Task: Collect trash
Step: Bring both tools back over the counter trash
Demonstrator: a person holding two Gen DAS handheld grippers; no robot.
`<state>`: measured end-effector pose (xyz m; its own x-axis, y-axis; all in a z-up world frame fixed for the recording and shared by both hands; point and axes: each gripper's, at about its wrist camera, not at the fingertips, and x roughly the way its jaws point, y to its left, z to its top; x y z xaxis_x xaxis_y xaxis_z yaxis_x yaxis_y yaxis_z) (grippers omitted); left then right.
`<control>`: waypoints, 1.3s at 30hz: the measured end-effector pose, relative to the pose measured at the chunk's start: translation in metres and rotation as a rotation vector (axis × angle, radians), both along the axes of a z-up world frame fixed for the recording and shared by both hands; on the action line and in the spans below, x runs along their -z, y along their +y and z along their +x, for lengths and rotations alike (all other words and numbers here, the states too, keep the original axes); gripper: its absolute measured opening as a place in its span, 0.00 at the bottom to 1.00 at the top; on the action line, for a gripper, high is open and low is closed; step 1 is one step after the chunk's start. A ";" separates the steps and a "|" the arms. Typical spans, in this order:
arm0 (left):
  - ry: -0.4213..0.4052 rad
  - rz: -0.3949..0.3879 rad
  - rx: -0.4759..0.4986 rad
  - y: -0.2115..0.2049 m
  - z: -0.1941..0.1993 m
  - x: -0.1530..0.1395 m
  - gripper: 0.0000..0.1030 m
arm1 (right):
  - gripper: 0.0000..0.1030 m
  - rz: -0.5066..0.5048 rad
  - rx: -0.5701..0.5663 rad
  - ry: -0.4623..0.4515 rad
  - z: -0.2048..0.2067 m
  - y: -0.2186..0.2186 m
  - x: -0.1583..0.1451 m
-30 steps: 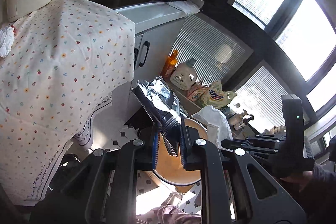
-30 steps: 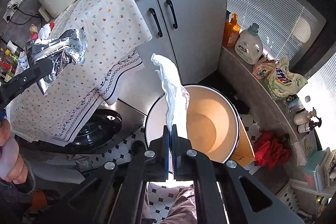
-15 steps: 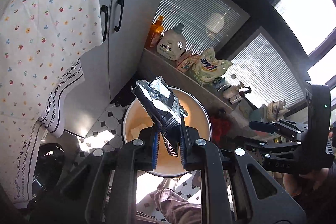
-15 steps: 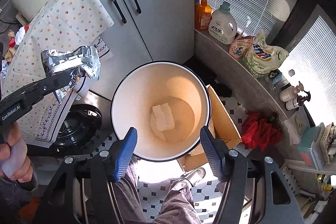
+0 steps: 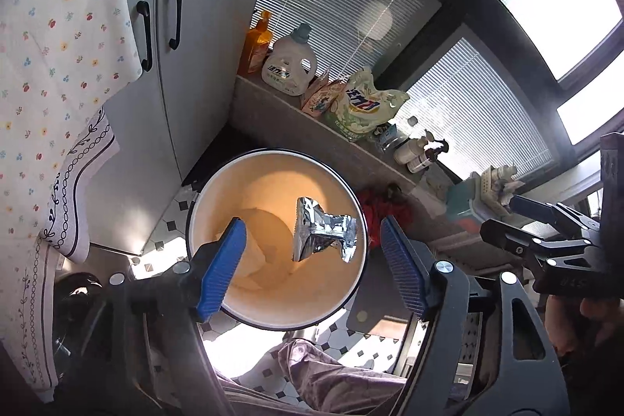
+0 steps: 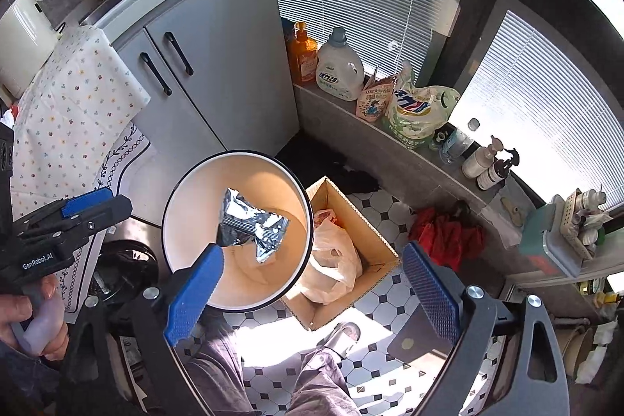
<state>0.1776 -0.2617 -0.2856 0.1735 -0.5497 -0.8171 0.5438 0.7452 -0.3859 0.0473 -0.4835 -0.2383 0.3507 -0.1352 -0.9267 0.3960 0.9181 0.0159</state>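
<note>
A round cream bin (image 5: 202, 205) with a dark rim stands on the tiled floor; it also shows in the right wrist view (image 6: 171, 205). A crumpled silver foil wrapper (image 5: 321, 234) is free of any grip inside the bin's opening, also seen in the right wrist view (image 6: 251, 225). White tissue (image 5: 255, 252) lies at the bin's bottom. My left gripper (image 5: 312, 260) is open and empty above the bin. My right gripper (image 6: 312, 283) is open and empty, above the bin's right side. The left gripper shows at the left of the right wrist view (image 6: 87, 209).
A cardboard box (image 6: 374, 252) with a plastic bag stands right of the bin. Grey cabinet doors (image 5: 187, 65), a flowered tablecloth (image 5: 58, 65), a ledge with detergent bottles (image 5: 288, 65) and a red cloth (image 6: 444, 232) surround it. The person's legs are below.
My left gripper opened and let go of the foil wrapper, which now drops into the bin. A second ago my right gripper opened and dropped the white tissue in, then drew back to the right.
</note>
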 end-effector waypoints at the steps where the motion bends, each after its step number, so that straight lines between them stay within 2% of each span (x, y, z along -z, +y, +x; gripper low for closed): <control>1: -0.006 -0.001 -0.010 0.003 0.002 -0.004 0.74 | 0.88 0.002 0.003 -0.004 0.001 0.001 -0.001; 9: -0.114 0.009 -0.104 0.048 0.014 -0.051 0.85 | 0.89 0.038 -0.041 -0.069 0.020 0.027 -0.021; 12: -0.161 0.010 -0.156 0.074 0.017 -0.070 0.86 | 0.92 0.054 -0.072 -0.114 0.032 0.044 -0.035; 21: -0.284 0.018 -0.362 0.171 0.023 -0.119 0.86 | 0.92 0.097 -0.214 -0.236 0.080 0.113 -0.077; 29: -0.350 0.026 -0.537 0.262 0.016 -0.144 0.87 | 0.92 0.142 -0.367 -0.320 0.115 0.192 -0.103; 39: -0.394 0.020 -0.710 0.363 0.007 -0.156 0.87 | 0.92 0.128 -0.518 -0.354 0.153 0.285 -0.120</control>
